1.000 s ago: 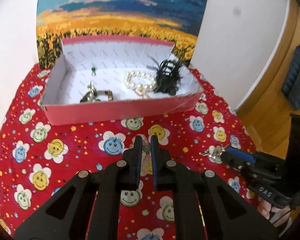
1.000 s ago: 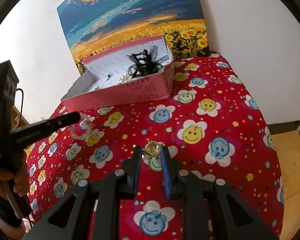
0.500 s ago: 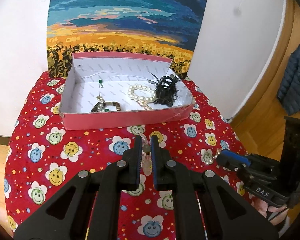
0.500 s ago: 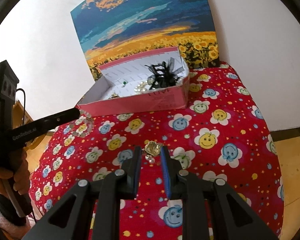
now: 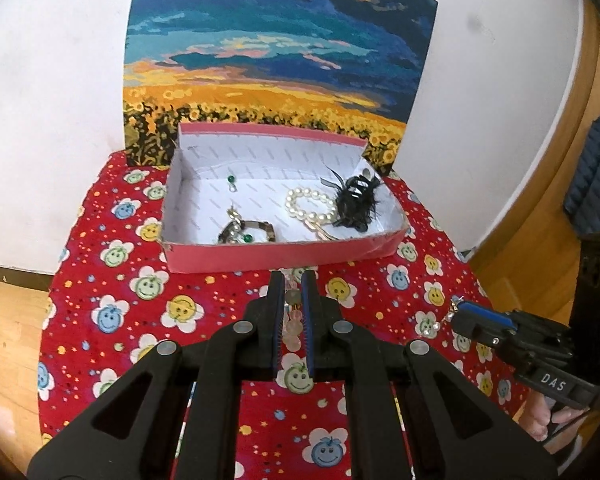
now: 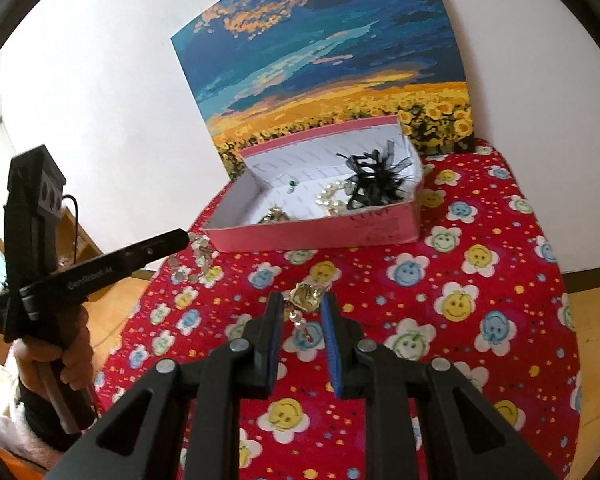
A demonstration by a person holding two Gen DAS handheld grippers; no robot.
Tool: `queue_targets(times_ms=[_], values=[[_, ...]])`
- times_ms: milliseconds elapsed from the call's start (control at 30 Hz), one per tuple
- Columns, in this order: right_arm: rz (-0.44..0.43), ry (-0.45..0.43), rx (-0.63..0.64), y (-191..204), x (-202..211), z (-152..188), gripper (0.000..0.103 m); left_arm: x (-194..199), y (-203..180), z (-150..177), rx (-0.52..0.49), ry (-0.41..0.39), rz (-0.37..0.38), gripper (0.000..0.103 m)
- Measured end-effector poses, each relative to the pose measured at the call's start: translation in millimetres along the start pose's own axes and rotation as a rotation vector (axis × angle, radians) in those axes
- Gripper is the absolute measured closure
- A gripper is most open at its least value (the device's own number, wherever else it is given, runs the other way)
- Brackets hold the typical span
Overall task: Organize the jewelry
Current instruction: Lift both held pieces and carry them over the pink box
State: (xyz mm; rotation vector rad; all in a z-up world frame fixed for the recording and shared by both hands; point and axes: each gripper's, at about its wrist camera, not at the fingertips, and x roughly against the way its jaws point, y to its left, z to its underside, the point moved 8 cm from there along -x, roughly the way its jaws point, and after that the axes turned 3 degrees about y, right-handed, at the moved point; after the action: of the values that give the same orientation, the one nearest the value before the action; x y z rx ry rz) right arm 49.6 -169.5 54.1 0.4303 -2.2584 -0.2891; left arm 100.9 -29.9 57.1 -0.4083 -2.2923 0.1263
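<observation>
My left claw (image 5: 291, 300) is closed on a thin bead bracelet (image 5: 293, 322); my right claw (image 6: 302, 306) grips a gold earring (image 6: 305, 297). Both hang light, loose and fragile. The pink box (image 5: 284, 254) waits ahead of them.

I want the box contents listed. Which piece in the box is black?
The feathered hair clip at the box's right end; the pearl bracelet beside it is white.
</observation>
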Motion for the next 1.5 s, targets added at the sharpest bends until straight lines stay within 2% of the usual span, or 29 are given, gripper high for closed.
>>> queue_targets(times_ms=[300, 700, 933, 1100, 1300, 1500], values=[[0.014, -0.012, 0.012, 2.5, 5.8, -21.5, 0.082, 7.6, 10.6, -16.9, -0.005, -0.014, -0.023, 0.096], [0.073, -0.051, 0.072, 2.6, 2.3, -72.1, 0.082, -6.1, 10.9, -63.4, -0.038, -0.039, -0.037, 0.096], [0.098, -0.063, 0.079, -2.0, -22.6, -97.5, 0.082, -49.6, 15.6, -82.6, -0.025, -0.004, -0.036, 0.096], [0.112, -0.055, 0.077, -9.7, -50.2, -107.6, 0.082, -90.4, 24.4, -84.9, 0.002, 0.04, -0.031, 0.096], [0.138, -0.026, 0.078, -21.7, -86.5, -107.9, 0.082, -132.5, 38.3, -80.5, 0.016, 0.081, -0.052, 0.096], [0.176, 0.01, 0.09, -34.1, -116.2, -101.4, 0.082, -157.6, 46.7, -73.7, 0.008, 0.106, -0.067, 0.096]])
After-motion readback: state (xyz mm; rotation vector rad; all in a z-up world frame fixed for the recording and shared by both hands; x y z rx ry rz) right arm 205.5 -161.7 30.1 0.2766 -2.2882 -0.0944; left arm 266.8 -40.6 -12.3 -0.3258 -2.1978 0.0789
